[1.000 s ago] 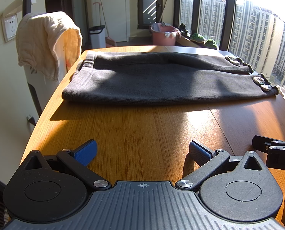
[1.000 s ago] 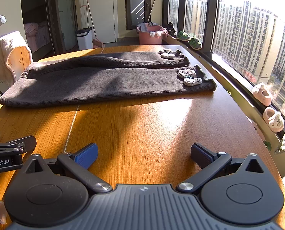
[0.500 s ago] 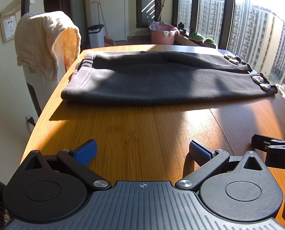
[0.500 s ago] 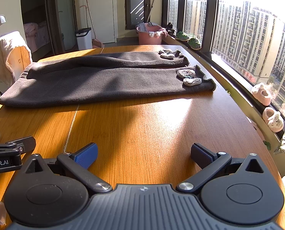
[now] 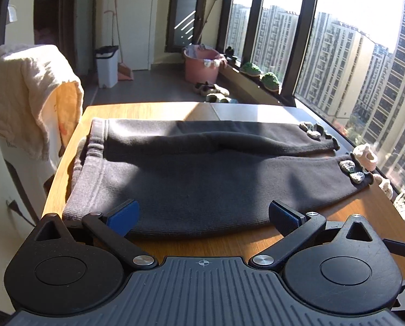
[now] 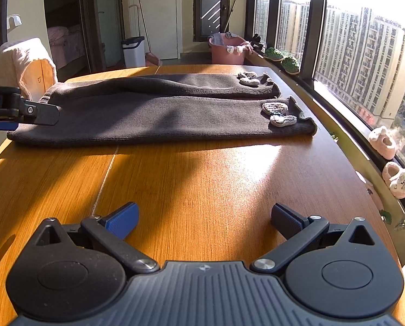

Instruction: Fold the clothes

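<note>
Looking along the left wrist view, the left gripper (image 5: 202, 214) has its blue-padded fingers spread wide, gripping nothing, at the near edge of the dark grey knitted trousers (image 5: 202, 174) lying flat on the orange-brown wooden table (image 5: 153, 108), waistband left, cuffs with small grey knitted patches (image 5: 352, 171) right; only this view shows the floor past the table with slippers and the whole cream towel draped over a chair back (image 5: 25, 89). Right wrist view: right gripper (image 6: 203, 217) also spread apart and empty, well back from the trousers (image 6: 158, 114) over bare table (image 6: 202, 179); only here the left gripper's black finger (image 6: 39, 112) shows side-on just over the waistband end, plus pink baby shoes on the sill (image 6: 384, 142). Versus one second ago, the left gripper has moved forward from mid-table to the trousers' edge; the right has advanced only a little. Whether the left finger touches cloth is unclear; the right gripper is cut off at the left view's right edge.
</note>
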`<state>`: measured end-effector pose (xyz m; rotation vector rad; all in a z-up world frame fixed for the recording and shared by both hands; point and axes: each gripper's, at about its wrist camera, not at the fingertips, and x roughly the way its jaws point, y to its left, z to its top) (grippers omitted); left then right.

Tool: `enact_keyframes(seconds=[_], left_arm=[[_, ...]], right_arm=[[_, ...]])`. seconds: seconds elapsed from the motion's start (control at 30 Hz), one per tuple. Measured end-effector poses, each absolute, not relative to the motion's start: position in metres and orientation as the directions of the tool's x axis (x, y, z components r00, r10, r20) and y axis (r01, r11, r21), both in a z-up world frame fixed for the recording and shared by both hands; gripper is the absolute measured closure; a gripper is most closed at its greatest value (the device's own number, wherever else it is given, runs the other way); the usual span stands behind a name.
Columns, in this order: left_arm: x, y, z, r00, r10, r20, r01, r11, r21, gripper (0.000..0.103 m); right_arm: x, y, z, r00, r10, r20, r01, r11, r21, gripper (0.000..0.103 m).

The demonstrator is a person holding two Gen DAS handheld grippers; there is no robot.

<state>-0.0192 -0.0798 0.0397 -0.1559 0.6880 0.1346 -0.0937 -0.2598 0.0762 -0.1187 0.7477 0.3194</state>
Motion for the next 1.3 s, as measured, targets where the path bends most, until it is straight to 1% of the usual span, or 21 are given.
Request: enact_keyframes(seconds=[0.07, 0.17, 0.27, 0.3, 0.37, 0.43, 0.47, 0.5, 0.53, 0.57, 0.6, 0.67, 0.77, 0.87, 0.93, 0.97, 1.0, 1.07, 1.17, 1.2, 1.3], left_arm=[[0.002, -0.075, 0.033, 0.751, 0.089, -0.654, -0.188, 0.979, -0.082, 0.0], [0.026, -0.066, 0.009, 0.696, 0.056, -0.715, -0.184, 0.978, -0.103, 0.0], [0.022, -0.076, 0.0, 0.723, 0.095, -0.685, -0.149, 0.989, -0.019, 0.0], [0.019, -0.077, -0.002, 0.733, 0.1, -0.673, -0.141, 0.99, -0.007, 0.0], [0.014, -0.076, -0.003, 0.741, 0.087, -0.666, -0.135, 0.991, -0.022, 0.0], [0.013, -0.072, -0.002, 0.741, 0.069, -0.668, -0.124, 0.992, -0.034, 0.0], [0.013, -0.072, -0.001, 0.741, 0.067, -0.668, -0.12, 0.992, -0.033, 0.0], [0.012, -0.072, -0.001, 0.74, 0.066, -0.669, -0.116, 0.993, -0.031, 0.0], [0.012, -0.071, -0.001, 0.74, 0.065, -0.669, -0.113, 0.993, -0.029, 0.0], [0.011, -0.071, -0.001, 0.74, 0.063, -0.67, -0.109, 0.994, -0.027, 0.0], [0.01, -0.071, -0.001, 0.739, 0.06, -0.671, -0.106, 0.994, -0.028, 0.0], [0.009, -0.071, 0.0, 0.736, 0.054, -0.674, -0.1, 0.994, -0.03, 0.0], [-0.001, -0.07, 0.001, 0.73, 0.033, -0.683, -0.082, 0.996, -0.04, 0.0], [-0.019, -0.08, 0.002, 0.715, 0.016, -0.699, 0.01, 0.999, 0.033, 0.0], [-0.023, -0.076, 0.01, 0.687, -0.055, -0.724, 0.079, 0.997, -0.001, 0.0], [-0.023, -0.067, 0.019, 0.699, -0.103, -0.707, 0.088, 0.994, -0.059, 0.0], [-0.023, -0.055, 0.031, 0.732, -0.126, -0.67, 0.073, 0.992, -0.107, 0.0], [-0.017, -0.029, 0.055, 0.805, -0.057, -0.59, -0.021, 0.992, -0.124, 0.0], [0.016, 0.014, 0.063, 0.806, 0.06, -0.589, -0.179, 0.973, -0.146, 0.0], [0.028, 0.028, 0.066, 0.801, 0.098, -0.59, -0.231, 0.961, -0.153, 0.0], [0.068, 0.059, 0.049, 0.735, 0.128, -0.666, -0.312, 0.936, -0.165, 0.001]], right_arm=[[-0.091, -0.26, 0.076, 0.678, 0.266, -0.686, -0.36, 0.933, 0.006, 0.0], [-0.084, -0.261, 0.078, 0.645, 0.318, -0.695, -0.435, 0.9, 0.008, 0.0], [-0.059, -0.277, 0.094, 0.59, 0.437, -0.679, -0.451, 0.876, 0.172, 0.0], [-0.051, -0.283, 0.099, 0.571, 0.479, -0.667, -0.45, 0.862, 0.233, 0.0], [-0.025, -0.295, 0.113, 0.586, 0.54, -0.604, -0.402, 0.841, 0.362, 0.0], [-0.004, -0.291, 0.123, 0.635, 0.525, -0.567, -0.394, 0.851, 0.347, 0.0], [0.009, -0.284, 0.125, 0.665, 0.493, -0.561, -0.394, 0.87, 0.298, 0.004], [0.022, -0.275, 0.124, 0.674, 0.473, -0.567, -0.394, 0.88, 0.265, 0.02], [0.033, -0.267, 0.12, 0.671, 0.464, -0.579, -0.398, 0.884, 0.247, 0.03], [0.045, -0.262, 0.116, 0.649, 0.475, -0.594, -0.404, 0.877, 0.26, 0.048], [0.054, -0.258, 0.11, 0.62, 0.501, -0.604, -0.408, 0.863, 0.297, 0.053], [0.066, -0.249, 0.097, 0.588, 0.517, -0.622, -0.401, 0.854, 0.331, 0.053], [0.059, -0.244, 0.088, 0.592, 0.516, -0.619, -0.409, 0.854, 0.32, 0.051], [0.04, -0.249, 0.088, 0.583, 0.52, -0.624, -0.453, 0.846, 0.283, 0.051], [0.028, -0.255, 0.088, 0.583, 0.521, -0.623, -0.481, 0.84, 0.252, 0.051], [0.021, -0.258, 0.088, 0.583, 0.521, -0.623, -0.495, 0.836, 0.236, 0.051], [0.018, -0.26, 0.088, 0.582, 0.524, -0.622, -0.5, 0.834, 0.234, 0.051], [0.016, -0.262, 0.088, 0.58, 0.53, -0.619, -0.502, 0.831, 0.241, 0.051], [0.014, -0.257, 0.088, 0.587, 0.52, -0.62, -0.519, 0.83, 0.205, 0.051], [0.013, -0.254, 0.089, 0.59, 0.514, -0.622, -0.527, 0.83, 0.186, 0.048], [0.012, -0.248, 0.09, 0.593, 0.505, -0.627, -0.543, 0.826, 0.152, 0.046]])
